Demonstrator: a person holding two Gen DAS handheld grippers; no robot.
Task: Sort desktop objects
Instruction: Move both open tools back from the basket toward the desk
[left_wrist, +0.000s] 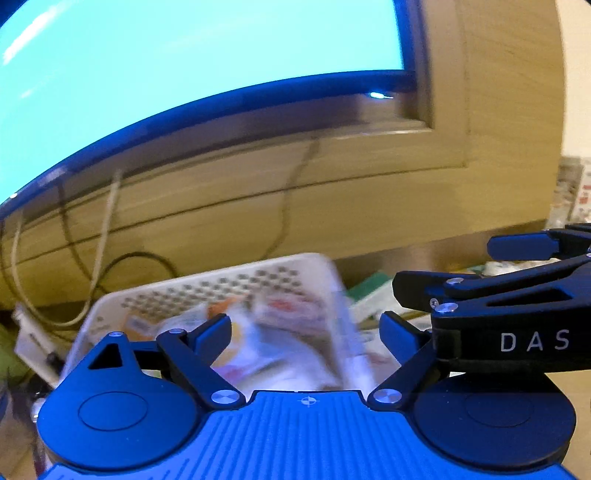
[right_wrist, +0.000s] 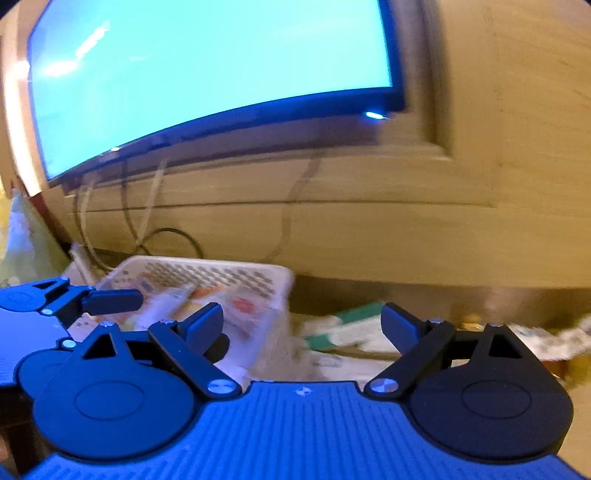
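Ahead of both grippers, a cream plastic basket with perforated, hole-patterned walls (left_wrist: 236, 284) sits on the wooden table (right_wrist: 369, 360), holding a blurred heap of printed paper and foil packets in white, orange and red (left_wrist: 273, 332); what the individual packets are cannot be told. Just beside the basket's right side lie a flat green-and-white box (right_wrist: 351, 321) and more pale, crumpled wrappers, too smeared by motion blur to name. Behind the table rises a smooth wood-grain wall panel (left_wrist: 369, 192) with horizontal grooves, and on it a wide dark-framed screen glowing plain cyan (left_wrist: 184, 55). Thin black and white cables (left_wrist: 103, 236) droop from under the screen and loop down behind the basket. From the left wrist view, the left gripper (left_wrist: 304, 328), with matte black linkages and blue padded tips over a ribbed blue body, hovers over the near rim of the basket with its fingers spread wide and nothing between them. The right gripper (right_wrist: 303, 325) is likewise released, jaws wide apart and holding nothing, poised above the table just right of the basket near the green-and-white box. Each gripper shows at the edge of the other's view, the two side by side and close together.
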